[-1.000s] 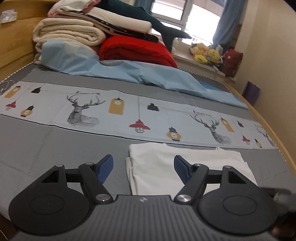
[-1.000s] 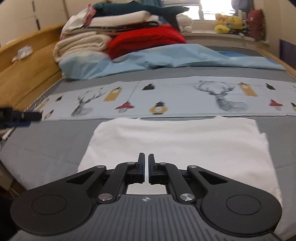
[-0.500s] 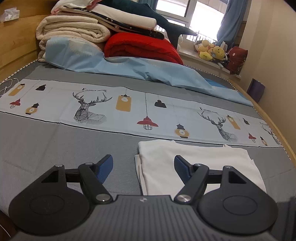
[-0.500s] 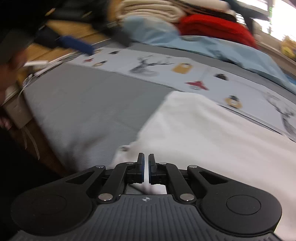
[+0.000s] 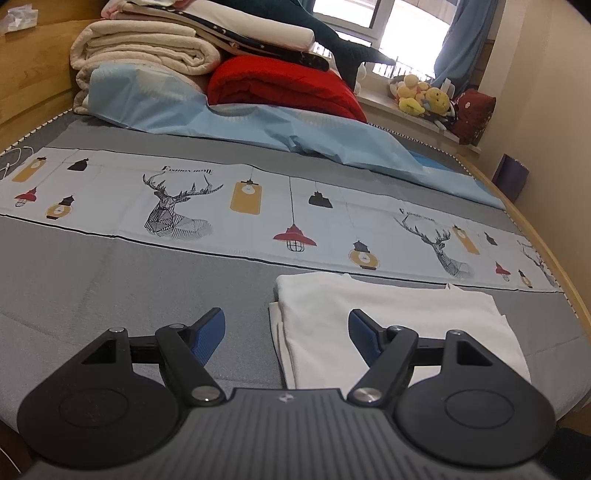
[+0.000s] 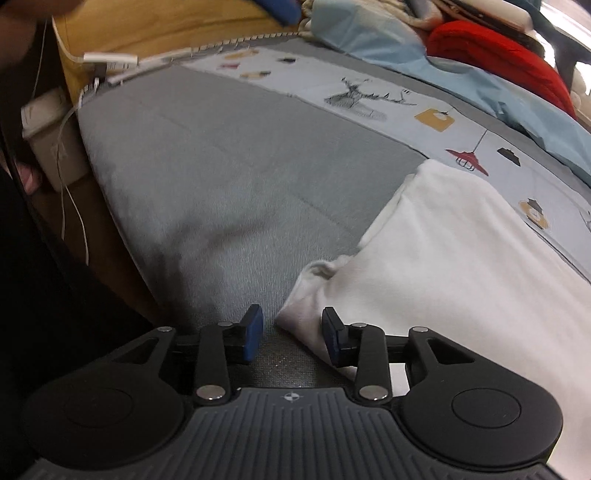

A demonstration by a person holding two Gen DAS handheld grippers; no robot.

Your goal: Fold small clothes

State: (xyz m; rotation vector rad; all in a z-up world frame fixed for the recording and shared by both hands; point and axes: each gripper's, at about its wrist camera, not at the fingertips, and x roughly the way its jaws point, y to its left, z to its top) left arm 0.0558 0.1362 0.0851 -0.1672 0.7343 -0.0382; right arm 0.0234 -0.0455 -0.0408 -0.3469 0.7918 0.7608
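A white folded garment (image 5: 391, 317) lies flat on the grey bed cover (image 5: 110, 280), near the front edge. My left gripper (image 5: 286, 330) hovers open over the garment's left edge, which runs between its blue pads (image 5: 208, 328) without touching them. In the right wrist view the same garment (image 6: 461, 266) fills the right side, and its rumpled near-left corner (image 6: 299, 317) sits between the jaws of my right gripper (image 6: 292, 338). Those jaws are opening. The left pad (image 6: 253, 334) stands clear of the cloth.
A printed band with deer and lanterns (image 5: 258, 199) crosses the bed behind the garment. Further back are a light blue sheet (image 5: 258, 125), a red quilt (image 5: 284, 88) and stacked blankets (image 5: 147, 55). A wooden bed frame (image 6: 155, 26), white cables (image 6: 107, 59) and a box (image 6: 55, 147) sit at the bed's left end.
My right gripper swung left and down from the garment's front middle to its near-left corner, rolled, and its jaws went from shut to parted. The left gripper barely moved.
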